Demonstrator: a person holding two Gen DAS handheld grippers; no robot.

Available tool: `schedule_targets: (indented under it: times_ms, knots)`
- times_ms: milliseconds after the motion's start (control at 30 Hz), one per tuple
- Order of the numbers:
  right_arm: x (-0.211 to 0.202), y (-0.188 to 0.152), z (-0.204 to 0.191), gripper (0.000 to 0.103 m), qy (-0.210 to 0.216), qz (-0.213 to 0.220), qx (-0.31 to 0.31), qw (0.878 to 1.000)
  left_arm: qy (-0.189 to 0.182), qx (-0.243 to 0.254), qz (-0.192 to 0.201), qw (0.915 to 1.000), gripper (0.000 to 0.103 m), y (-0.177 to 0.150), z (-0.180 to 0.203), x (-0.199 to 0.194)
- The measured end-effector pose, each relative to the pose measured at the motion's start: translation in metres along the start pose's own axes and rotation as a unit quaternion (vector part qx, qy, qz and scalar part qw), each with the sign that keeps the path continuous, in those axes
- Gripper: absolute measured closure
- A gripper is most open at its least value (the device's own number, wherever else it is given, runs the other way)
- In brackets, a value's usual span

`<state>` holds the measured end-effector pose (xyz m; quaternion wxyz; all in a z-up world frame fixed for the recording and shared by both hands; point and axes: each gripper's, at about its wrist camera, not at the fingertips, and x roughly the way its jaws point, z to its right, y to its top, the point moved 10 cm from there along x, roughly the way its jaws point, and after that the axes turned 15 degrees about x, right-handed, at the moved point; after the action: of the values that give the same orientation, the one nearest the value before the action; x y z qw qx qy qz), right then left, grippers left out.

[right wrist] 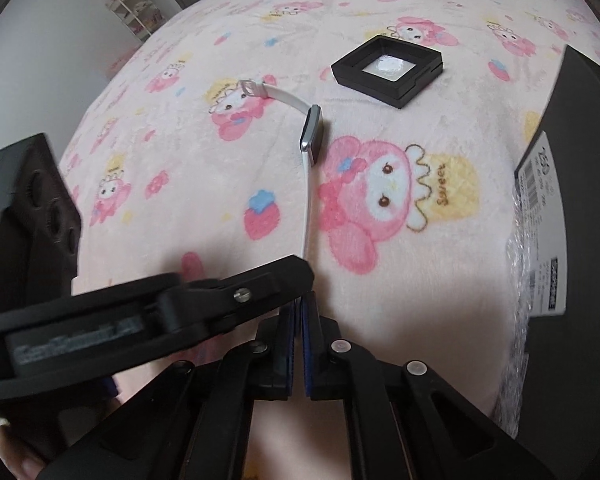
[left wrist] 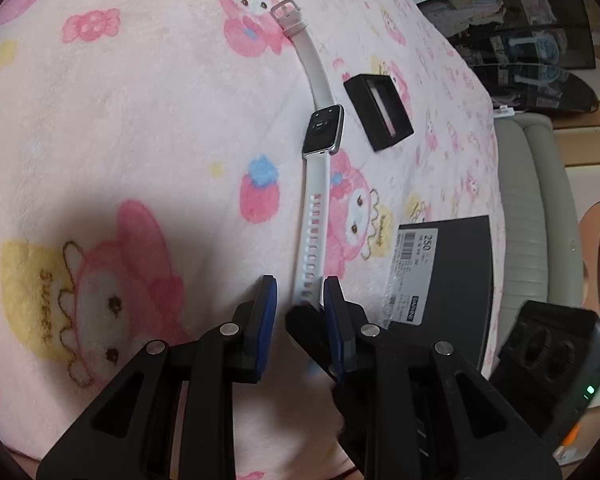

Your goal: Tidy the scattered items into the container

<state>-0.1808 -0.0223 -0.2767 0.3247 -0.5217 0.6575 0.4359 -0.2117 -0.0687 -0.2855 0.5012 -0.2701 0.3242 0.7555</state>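
While nothing visibly lies in the box (left wrist: pixel 456 280) yet, the tidying looks to be at its start, judged from how things lie. The watch (left wrist: pixel 322 130) is stretched flat on the bed (left wrist: pixel 120 120), running straight ahead from the left tongs (left wrist: pixel 300 294), whose fingers stand apart on either side of the strap's near end; they bracket it without clamping, so it seems the pick-up is in hand but not made. The right tongs (right wrist: pixel 298 312) are closed with nothing between them, just behind the same strap end, with the left tongs crossing in front from the left side.

Count: one watch; one small black case (left wrist: pixel 378 110), ahead and a little to the right of the left tongs, beyond the watch face and just apart from it; one dark box with a white label, near on the right of both tongs. Whether the box is open cannot be told. Both loose items are left to move, if the box is the container.
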Motion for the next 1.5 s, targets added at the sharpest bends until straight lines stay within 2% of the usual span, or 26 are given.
schedule_targets:
  times_ms: [67,300,533,700,833,900,933,1200,1433,1500]
  knots:
    - [-0.006,-0.004,-0.001,0.101,0.005,0.003,-0.001,1.000,-0.005,0.007,-0.002,1.0000,0.087,-0.002,0.005,0.000]
    - [-0.035,-0.026,-0.002,0.101,0.010,0.015,-0.016,1.000,-0.010,0.026,-0.014,0.9995,0.087,-0.012,0.019,0.002]
    - [-0.055,-0.066,0.010,0.101,-0.009,0.001,-0.033,0.999,0.019,0.039,-0.033,0.9985,0.087,-0.020,0.017,0.008]
    - [-0.048,-0.064,0.016,0.101,-0.023,-0.009,-0.014,1.000,0.032,0.067,-0.075,0.9944,0.094,-0.040,0.025,0.018]
    - [-0.043,-0.053,0.013,0.100,-0.031,-0.003,-0.017,0.999,0.014,0.086,-0.097,0.9915,0.093,-0.053,0.038,0.020]
    - [-0.036,-0.049,0.013,0.098,-0.043,-0.006,-0.023,0.999,0.015,0.080,-0.091,0.9925,0.079,-0.050,0.036,0.017]
    - [-0.032,-0.048,0.014,0.095,-0.052,-0.005,-0.026,0.998,0.014,0.073,-0.085,0.9936,0.077,-0.048,0.034,0.015]
    - [-0.004,-0.035,0.021,0.095,-0.079,-0.010,-0.014,0.997,0.011,0.032,-0.050,0.9982,0.077,-0.028,0.015,0.006]
    - [0.005,-0.031,0.017,0.095,-0.056,-0.007,-0.027,0.998,-0.009,0.007,-0.025,0.9996,0.076,-0.015,0.008,-0.001]
    - [0.004,-0.034,0.015,0.095,-0.050,-0.008,-0.037,0.998,-0.019,0.005,-0.027,0.9994,0.069,-0.014,0.012,0.001]
